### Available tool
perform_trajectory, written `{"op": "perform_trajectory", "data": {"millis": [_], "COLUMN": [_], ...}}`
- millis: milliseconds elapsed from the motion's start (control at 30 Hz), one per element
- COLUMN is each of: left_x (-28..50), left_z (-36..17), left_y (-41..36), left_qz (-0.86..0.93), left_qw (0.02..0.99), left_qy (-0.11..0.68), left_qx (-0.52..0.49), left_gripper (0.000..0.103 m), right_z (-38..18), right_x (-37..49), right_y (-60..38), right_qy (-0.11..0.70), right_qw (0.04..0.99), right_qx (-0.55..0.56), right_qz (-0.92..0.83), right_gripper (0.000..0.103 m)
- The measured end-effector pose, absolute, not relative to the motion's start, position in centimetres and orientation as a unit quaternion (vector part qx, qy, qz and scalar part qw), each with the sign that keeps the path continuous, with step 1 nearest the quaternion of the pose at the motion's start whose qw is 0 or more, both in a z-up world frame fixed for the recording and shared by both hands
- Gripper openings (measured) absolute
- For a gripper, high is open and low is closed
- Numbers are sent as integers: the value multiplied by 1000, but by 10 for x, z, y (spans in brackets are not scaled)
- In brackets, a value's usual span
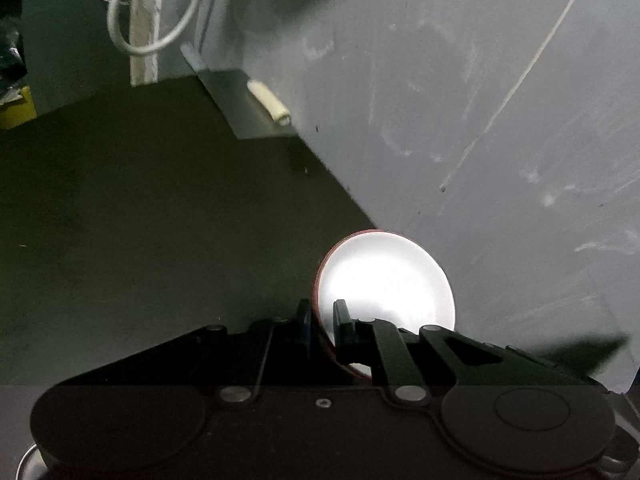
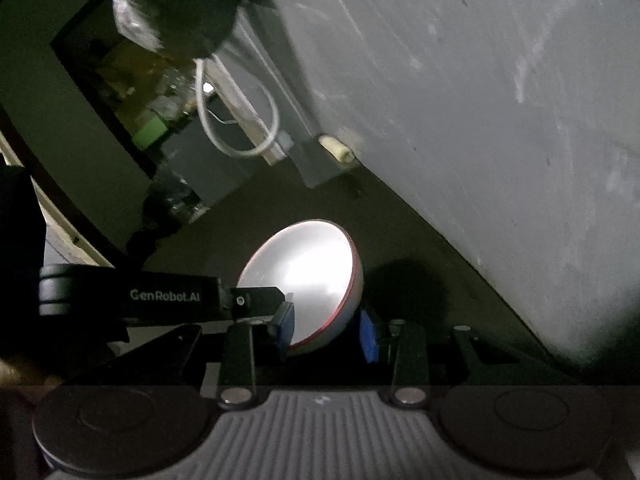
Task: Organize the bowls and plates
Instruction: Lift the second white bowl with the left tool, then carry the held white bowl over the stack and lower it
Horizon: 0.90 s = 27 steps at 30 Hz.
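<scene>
- Left claw (image 1: 322, 318) is narrow, pinching the rim of the bowl (image 1: 384, 280) near its lower edge; 1 finger sits inside, 1 outside.
- Right claw (image 2: 327, 332) straddles the same rim with its pads wider apart. The left pad overlaps the white inside and the right pad sits just beside the outer wall, but I cannot tell whether they press.
- Bowl stands on edge, tilted, with its opening facing the cameras. It is above the dark desk (image 1: 120, 220) and near the grey wall (image 1: 480, 120).
- Risk: with 2 claws on 1 rim, pulling in different directions could twist the bowl out of a pinch or strain its edge.
- Risk: if 1 claw lets go before the other is firm, a smooth rim held this low may pivot and drop onto the desk.
- Risk: swinging right could knock the bowl against the wall, which runs close along the desk's right edge.
- Room: the desk looks open to the left and near. At the far end a white cable (image 1: 138, 51) hangs in a loop and a short tube (image 1: 268, 102) lies on a metal plate, so that corner is tighter.
</scene>
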<state>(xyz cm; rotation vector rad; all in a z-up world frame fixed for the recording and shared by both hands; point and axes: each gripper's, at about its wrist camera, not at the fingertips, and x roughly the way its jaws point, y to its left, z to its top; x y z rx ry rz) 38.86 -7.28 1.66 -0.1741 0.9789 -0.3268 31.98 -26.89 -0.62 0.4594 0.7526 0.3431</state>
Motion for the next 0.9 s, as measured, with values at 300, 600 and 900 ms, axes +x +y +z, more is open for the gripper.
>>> {"op": "perform_trajectory", "data": {"millis": [300, 600, 900], "left_x": [347, 300, 252], "left_z": [56, 87, 100], "left_y": [-47, -17, 19], "left_qz": [-150, -134, -109], "left_qw": [895, 910, 917], "left_qy": [407, 368, 339], "left_qx": [-107, -136, -179], "left_gripper": [10, 10, 10], "right_z": [33, 71, 95], "right_x": [292, 261, 225], "right_y": [-255, -230, -199], "right_qy": [322, 293, 289], "right_qw": [902, 910, 907], "right_qx": [207, 175, 135], "right_qz": [201, 236, 276], "right_gripper": [40, 39, 39]}}
